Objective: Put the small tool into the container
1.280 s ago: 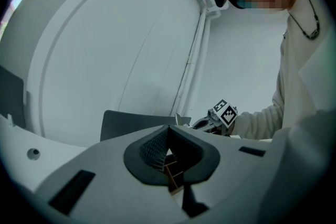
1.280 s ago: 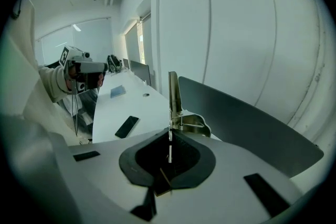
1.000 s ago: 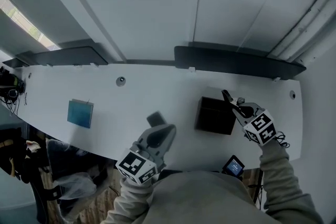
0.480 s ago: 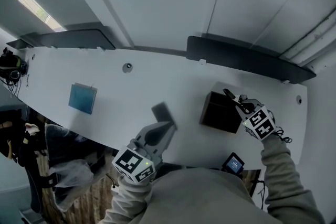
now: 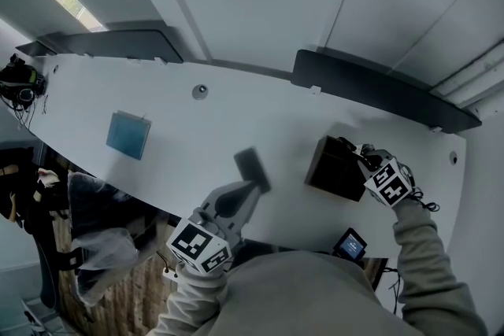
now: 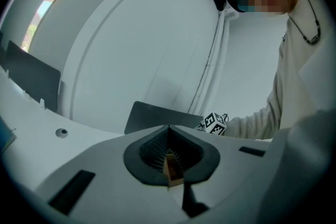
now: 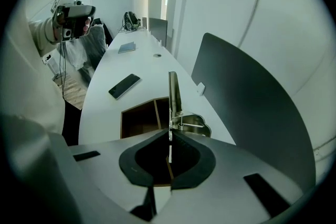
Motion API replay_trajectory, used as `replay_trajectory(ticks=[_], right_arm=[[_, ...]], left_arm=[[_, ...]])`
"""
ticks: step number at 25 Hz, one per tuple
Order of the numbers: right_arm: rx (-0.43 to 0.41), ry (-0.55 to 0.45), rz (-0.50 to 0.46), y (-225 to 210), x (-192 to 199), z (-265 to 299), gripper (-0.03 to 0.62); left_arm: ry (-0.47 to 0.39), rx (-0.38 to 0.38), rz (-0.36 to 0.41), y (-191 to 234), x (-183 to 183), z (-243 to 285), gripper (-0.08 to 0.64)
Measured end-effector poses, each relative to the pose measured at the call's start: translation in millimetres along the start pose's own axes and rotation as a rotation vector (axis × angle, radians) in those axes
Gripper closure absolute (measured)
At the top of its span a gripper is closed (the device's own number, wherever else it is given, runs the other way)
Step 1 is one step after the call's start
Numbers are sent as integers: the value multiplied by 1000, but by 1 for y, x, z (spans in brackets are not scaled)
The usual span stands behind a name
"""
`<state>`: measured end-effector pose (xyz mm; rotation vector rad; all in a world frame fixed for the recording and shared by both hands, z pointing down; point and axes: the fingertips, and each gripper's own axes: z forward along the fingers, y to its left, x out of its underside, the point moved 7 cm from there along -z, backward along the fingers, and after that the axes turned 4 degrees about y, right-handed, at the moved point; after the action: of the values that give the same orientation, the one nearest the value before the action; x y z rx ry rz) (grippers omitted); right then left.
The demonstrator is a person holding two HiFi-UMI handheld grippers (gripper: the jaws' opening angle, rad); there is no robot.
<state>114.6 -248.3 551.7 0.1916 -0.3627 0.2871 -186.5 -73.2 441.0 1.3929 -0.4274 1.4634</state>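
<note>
In my right gripper point(image 5: 357, 156) is the small metal tool point(image 5: 346, 145); the jaws are shut on its base. It is a thin clipper-like piece point(image 7: 174, 98) that sticks straight out over the far right rim of the container point(image 7: 142, 117). The container point(image 5: 334, 168) is an open dark box on the white table, empty as far as I see. My left gripper point(image 5: 249, 190) is shut with nothing in it and hangs at the table's near edge. Its own view shows closed pads point(image 6: 169, 157).
A dark phone point(image 5: 252, 168) lies flat just beyond the left gripper. A blue notebook point(image 5: 128, 134) lies at the left. Dark partition panels point(image 5: 382, 88) line the table's point(image 5: 260, 118) far edge. A cable grommet point(image 5: 200, 91) is at the back, and a small screen point(image 5: 349, 245) sits below the near edge.
The head view has swung, so everything shifts in the picture. The right gripper with the tool has drawn a little closer to the container's right side. The left gripper holds its place.
</note>
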Motion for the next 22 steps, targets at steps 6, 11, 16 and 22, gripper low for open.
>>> replay_trajectory(ticks=[6, 11, 16, 22], right_arm=[[-6, 45, -66, -1, 1, 12, 569], [-22, 92, -115, -1, 4, 26, 569], [-42, 129, -127, -1, 4, 38, 571], [-43, 152, -158, -2, 2, 44, 571]], left_arm=[[9, -1, -9, -4, 10, -3, 557], [0, -8, -2, -9, 18, -10, 558], [-11, -30, 9, -6, 16, -19, 557], [-3, -32, 16, -7, 18, -23, 558]])
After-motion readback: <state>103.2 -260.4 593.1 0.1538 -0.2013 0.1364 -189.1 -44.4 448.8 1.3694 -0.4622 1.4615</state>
